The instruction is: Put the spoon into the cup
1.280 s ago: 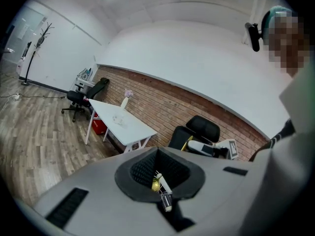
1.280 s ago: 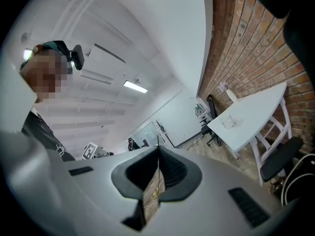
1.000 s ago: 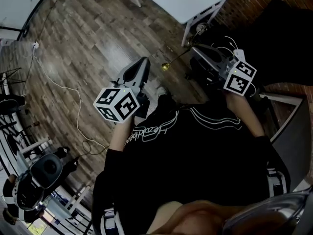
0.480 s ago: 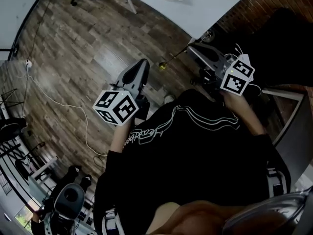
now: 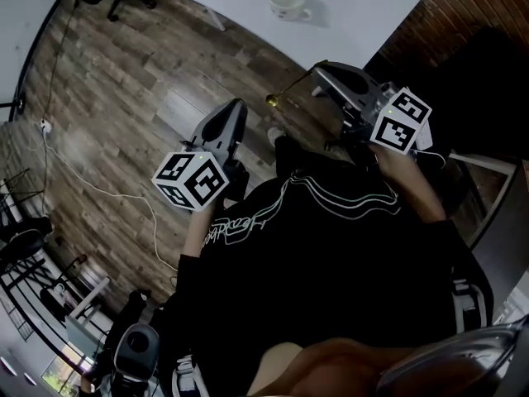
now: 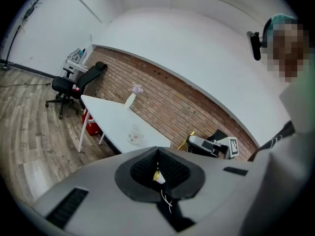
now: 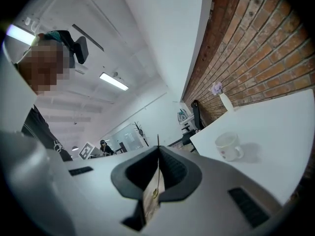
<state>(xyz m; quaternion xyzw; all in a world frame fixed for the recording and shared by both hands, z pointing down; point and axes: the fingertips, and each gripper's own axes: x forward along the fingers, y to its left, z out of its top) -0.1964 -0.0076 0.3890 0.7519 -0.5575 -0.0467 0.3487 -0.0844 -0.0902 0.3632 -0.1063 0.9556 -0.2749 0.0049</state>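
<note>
A white cup (image 5: 285,2) stands on the white table (image 5: 355,15) at the top of the head view; it also shows as the cup (image 7: 227,145) in the right gripper view. My right gripper (image 5: 319,74) is shut on the handle of a gold spoon (image 5: 285,93). The spoon's bowl points left, just off the table's near edge and short of the cup. The handle's edge, the spoon (image 7: 156,181), sits pinched between the jaws. My left gripper (image 5: 232,112) hangs over the wooden floor, jaws shut with nothing held. From the left gripper view I see the right gripper (image 6: 211,145) and the spoon (image 6: 186,141).
A slim white vase (image 7: 224,101) with a flower stands on the table by the brick wall. A black office chair (image 6: 74,85) and a red box (image 6: 91,124) are at the table's far end. A white cable (image 5: 107,197) trails across the wooden floor.
The table and cup have come further into the head view. My right gripper with the spoon has risen closer to the table edge. The left gripper has barely moved.
</note>
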